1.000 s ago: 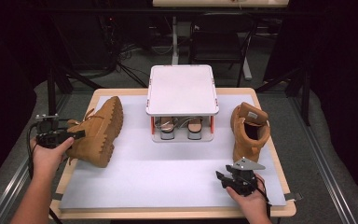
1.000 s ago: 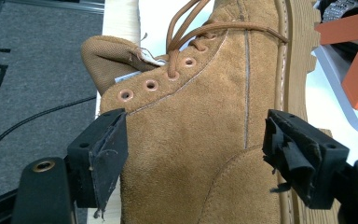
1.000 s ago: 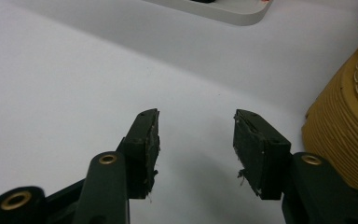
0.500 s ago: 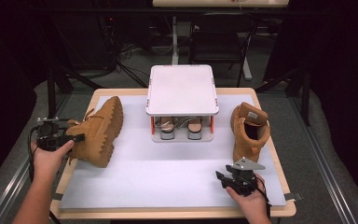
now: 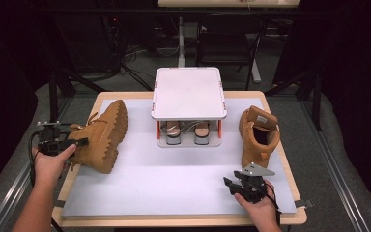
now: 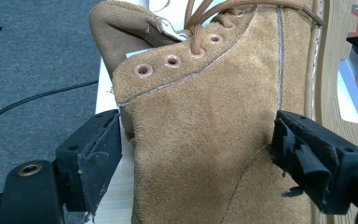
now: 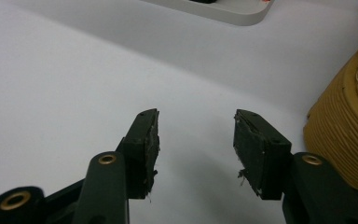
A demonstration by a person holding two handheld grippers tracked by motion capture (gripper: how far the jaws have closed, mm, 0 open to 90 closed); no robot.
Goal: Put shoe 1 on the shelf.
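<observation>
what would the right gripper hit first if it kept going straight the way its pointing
Probably nothing soon: the right gripper has open, empty jaws over the bare white mat. Straight ahead lies the shoe rack's base, far off. The boot's sole sits to its right, seemingly just outside the line, though depth is unclear.

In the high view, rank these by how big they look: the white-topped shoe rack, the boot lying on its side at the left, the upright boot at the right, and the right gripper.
1. white-topped shoe rack, the largest.
2. boot lying on its side and upright boot: they look much alike, so I won't rank them apart.
3. right gripper, the smallest, though it sits nearest the camera.
</observation>
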